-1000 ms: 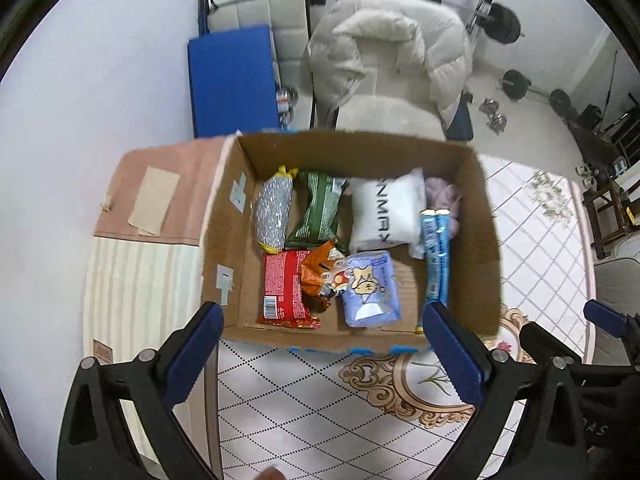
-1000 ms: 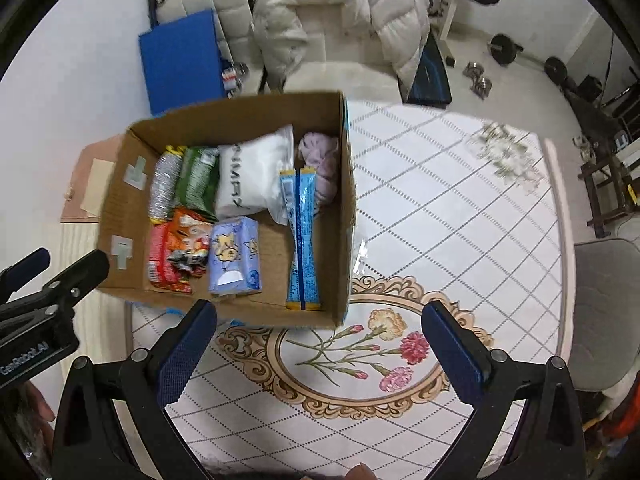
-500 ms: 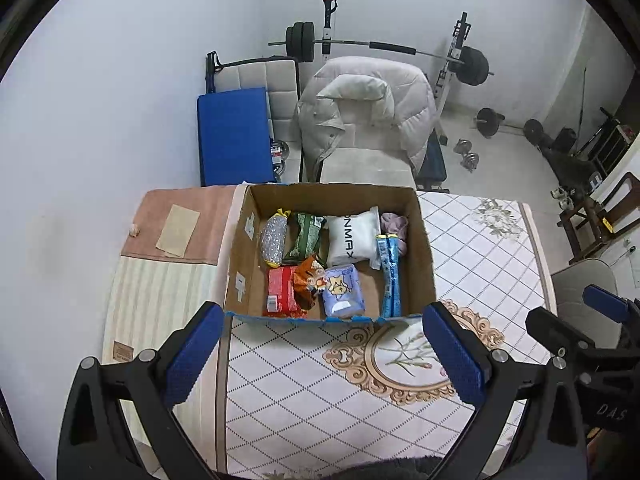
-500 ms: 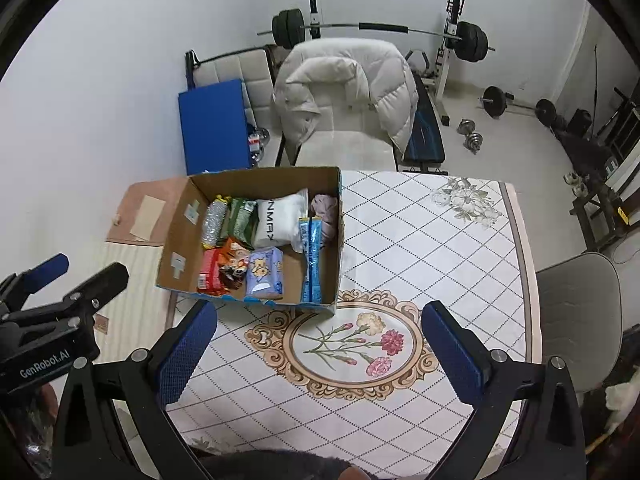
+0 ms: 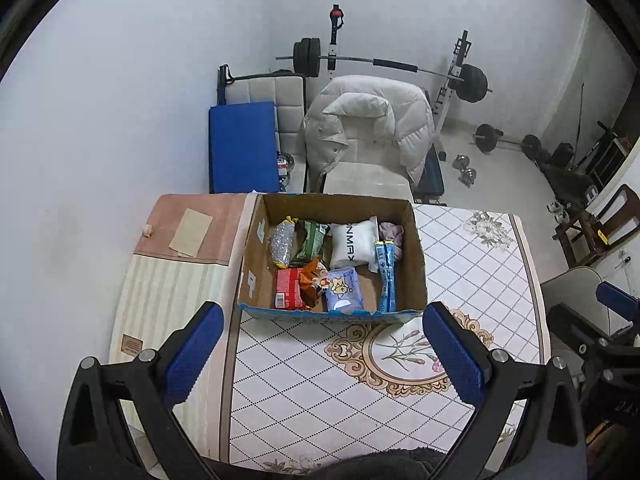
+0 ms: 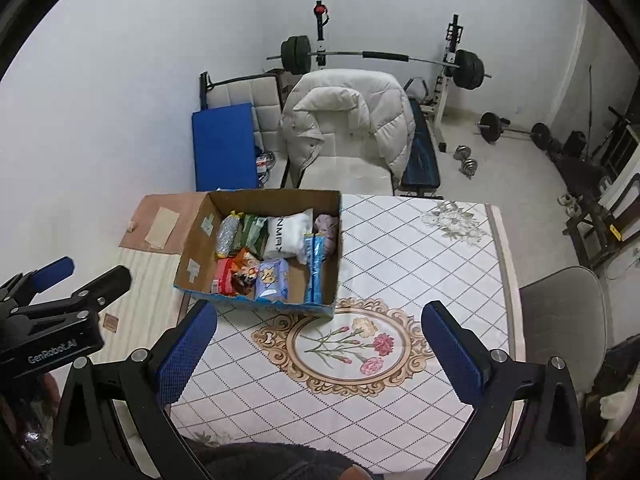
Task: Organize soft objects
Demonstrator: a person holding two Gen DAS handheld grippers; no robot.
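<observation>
An open cardboard box (image 5: 416, 256) stands on the far left part of the table, also in the right wrist view (image 6: 192, 252). It holds soft packs: a white pillow pack (image 5: 354, 242), a light blue tissue pack (image 5: 344, 288), a red packet (image 5: 288, 288), a green packet (image 5: 314, 236), a silver bag (image 5: 282, 242), a long blue strip (image 5: 386, 272) and a lilac cloth (image 5: 390, 232). My left gripper (image 5: 324, 352) is open and empty, high above the table in front of the box. My right gripper (image 6: 320, 348) is open and empty, above the floral medallion (image 6: 344, 344).
The table carries a diamond-pattern cloth (image 6: 420, 264). A striped mat and a pink mat (image 5: 192, 224) lie left of the box. A chair with a white puffer jacket (image 5: 368, 132) stands behind the table. A grey chair (image 6: 564, 312) stands at the right. Weights lie beyond.
Both grippers have drawn up and back from the box, so the box looks smaller and more of the room shows. Both stay open and empty.
</observation>
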